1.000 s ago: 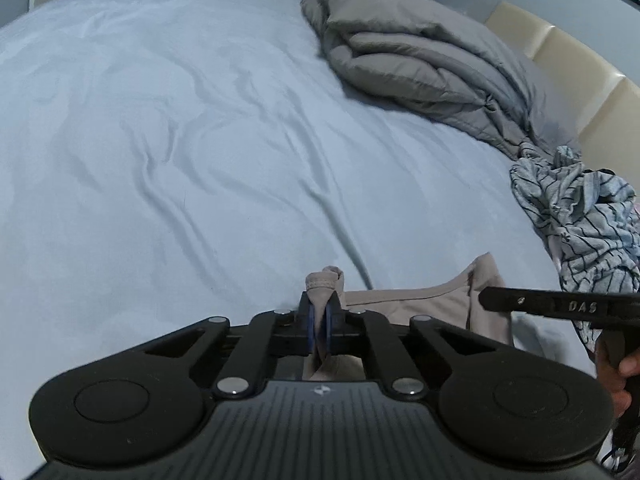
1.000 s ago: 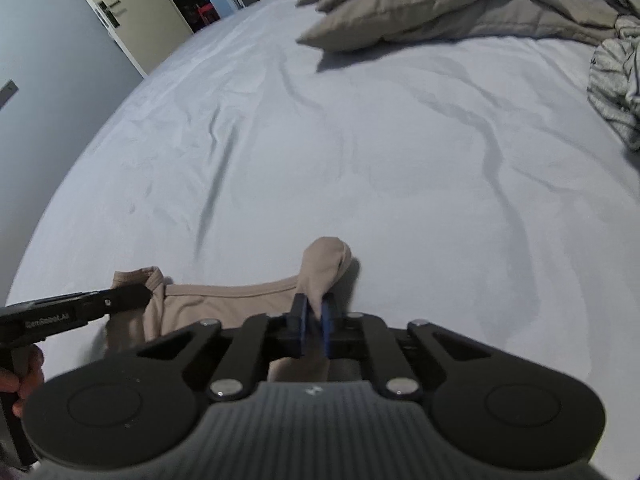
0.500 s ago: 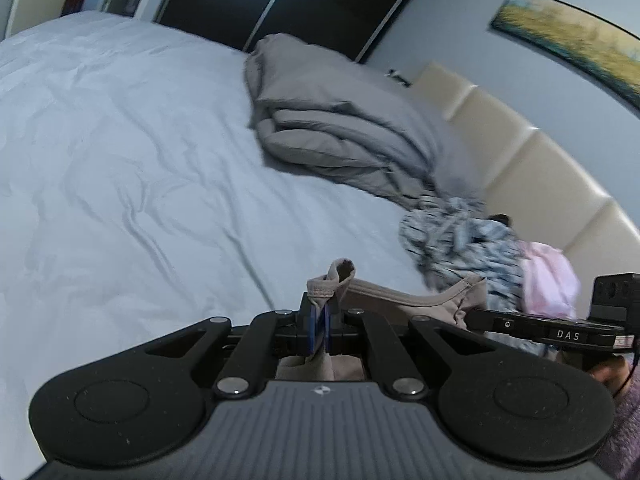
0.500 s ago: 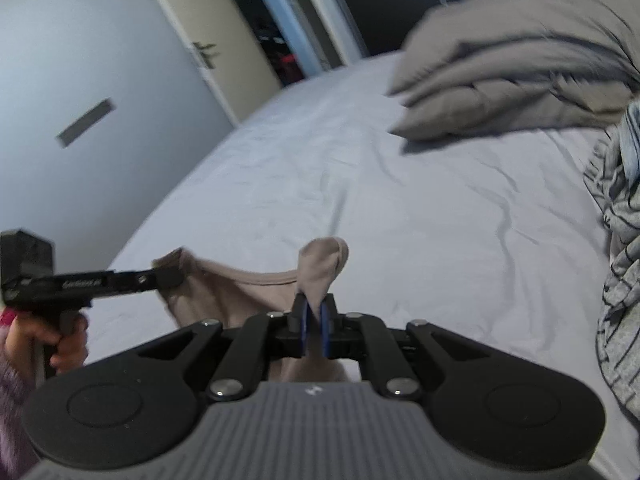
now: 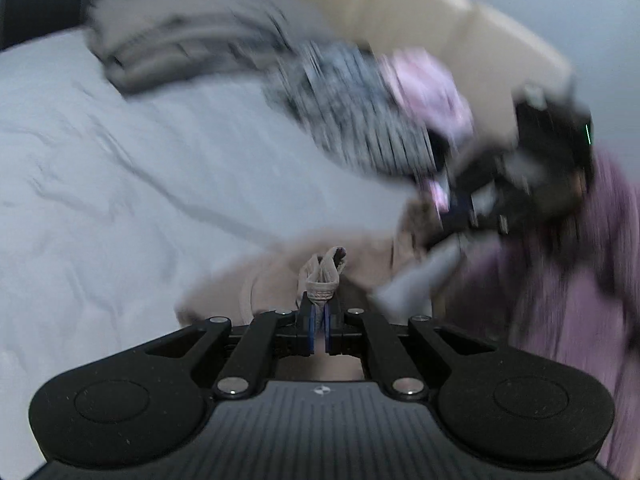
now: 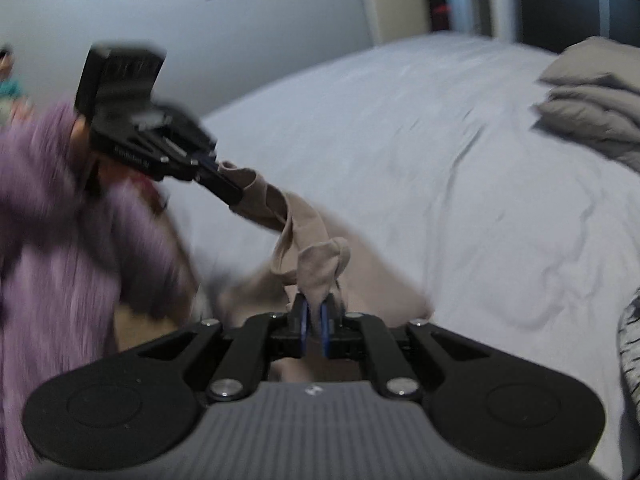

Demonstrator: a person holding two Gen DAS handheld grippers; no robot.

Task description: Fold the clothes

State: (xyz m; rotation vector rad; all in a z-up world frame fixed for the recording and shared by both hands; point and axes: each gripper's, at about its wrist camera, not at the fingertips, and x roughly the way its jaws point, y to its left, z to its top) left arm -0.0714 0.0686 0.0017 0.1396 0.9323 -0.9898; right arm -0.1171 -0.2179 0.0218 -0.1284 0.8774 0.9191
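Note:
A beige garment (image 5: pixel 320 276) hangs between both grippers above the pale bed sheet (image 5: pixel 120 184). My left gripper (image 5: pixel 319 330) is shut on one bunched corner of it. My right gripper (image 6: pixel 315 326) is shut on the other corner (image 6: pixel 320 268). In the right wrist view the left gripper (image 6: pixel 224 186) shows at the left, pinching the cloth, which stretches from it down to my right fingers. In the left wrist view the right gripper (image 5: pixel 452 208) shows blurred at the right. The rest of the garment (image 6: pixel 360 272) droops onto the sheet.
A folded grey duvet (image 5: pixel 188 52) lies at the head of the bed, also in the right wrist view (image 6: pixel 592 100). A striped garment (image 5: pixel 360 120) and a pink one (image 5: pixel 432 88) are piled by the cream headboard (image 5: pixel 440 20). The person's purple sleeve (image 6: pixel 60 240) is close.
Both grippers have lifted the beige garment off the sheet and swung toward each other, so each now faces the other. The views are blurred with motion. Both stay shut on the cloth.

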